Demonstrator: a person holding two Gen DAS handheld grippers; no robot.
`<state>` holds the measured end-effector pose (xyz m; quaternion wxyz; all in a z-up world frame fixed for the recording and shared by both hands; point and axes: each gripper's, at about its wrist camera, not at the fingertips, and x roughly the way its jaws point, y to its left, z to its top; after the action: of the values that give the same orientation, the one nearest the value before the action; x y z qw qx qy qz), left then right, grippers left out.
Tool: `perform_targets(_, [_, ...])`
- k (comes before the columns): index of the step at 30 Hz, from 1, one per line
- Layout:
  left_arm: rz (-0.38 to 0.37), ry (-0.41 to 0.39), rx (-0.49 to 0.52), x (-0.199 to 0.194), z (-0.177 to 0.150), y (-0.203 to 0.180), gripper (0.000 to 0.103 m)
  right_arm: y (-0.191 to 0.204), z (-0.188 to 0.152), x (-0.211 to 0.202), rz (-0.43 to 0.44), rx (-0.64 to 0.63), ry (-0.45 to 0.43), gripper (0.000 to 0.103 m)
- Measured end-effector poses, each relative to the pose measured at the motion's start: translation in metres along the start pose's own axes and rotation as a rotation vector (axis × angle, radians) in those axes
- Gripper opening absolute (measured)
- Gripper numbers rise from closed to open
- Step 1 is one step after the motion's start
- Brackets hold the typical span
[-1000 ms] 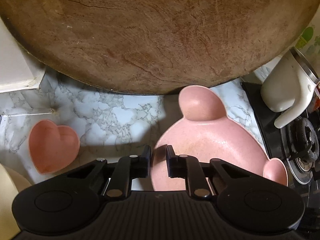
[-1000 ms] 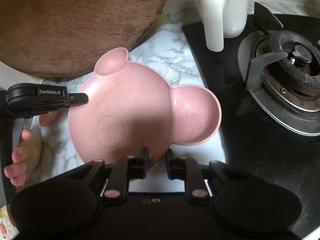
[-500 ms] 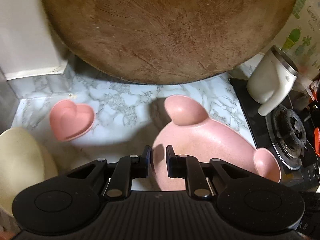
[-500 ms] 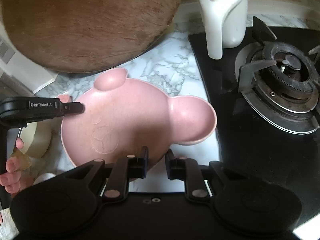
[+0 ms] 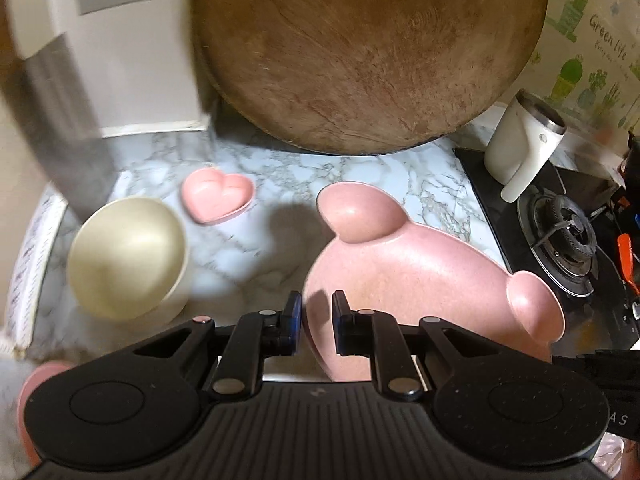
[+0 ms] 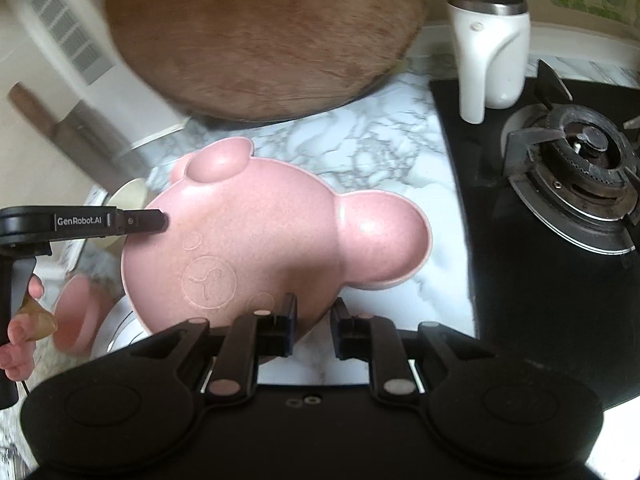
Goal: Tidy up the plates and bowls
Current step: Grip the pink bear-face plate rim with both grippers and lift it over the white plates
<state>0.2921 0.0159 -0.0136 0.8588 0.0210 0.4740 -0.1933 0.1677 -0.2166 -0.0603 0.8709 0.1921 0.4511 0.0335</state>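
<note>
Evidently lifted clear of the white marble-patterned table [image 5: 280,168]: pale pink bear-head plate with two round ear wells, matte speckled plastic by the look [image 6: 256,248], held tilted above the surface with its shadow cast below. Clamped at two rim spots: left gripper [image 5: 316,322] with fingers pinched on the near-left edge, right gripper [image 6: 314,326] with fingers closed on the near edge below the embossed nose. Probably light and stiff, unlikely to shatter, yet thin-rimmed and smooth, so liable to pivot or slide in a narrow pinch; best taken on the flat stretch of rim rather than at the rounded ears, and kept level between both grips. Nearby, still on the table: small pink heart-shaped dish [image 5: 218,196] and cream round bowl [image 5: 128,256], likely similar in weight, the bowl deeper and easier to catch by its wall. Behind, large round brown wooden board [image 5: 368,52] leaning upright, and white mug with steel rim [image 6: 488,48] beside the black gas hob [image 6: 552,208]. Legible writing: "GenRobot.AI" on the side of the left gripper in the right wrist view, "Green life" on the cactus-print wall sticker [image 5: 600,36]; a barcode label at upper left too blurred to read.
</note>
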Motion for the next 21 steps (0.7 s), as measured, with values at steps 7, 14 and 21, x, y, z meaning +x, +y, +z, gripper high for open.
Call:
perform_targets(7, [0.039, -0.035, -0.073, -0.045, -0.035, 0.013, 0.015, 0.020, -0.014, -0.017, 0.047, -0.088, 0.003, 0.018])
perform_targets(14, [0.073, -0.064, -0.162, -0.080, -0.071, 0.029, 0.015, 0.042, -0.024, -0.026, 0.078, -0.174, 0.006, 0.018])
perform_targets(21, [0.117, -0.085, -0.226, -0.094, -0.103, 0.046, 0.015, 0.064, -0.032, -0.018, 0.115, -0.275, 0.032, 0.018])
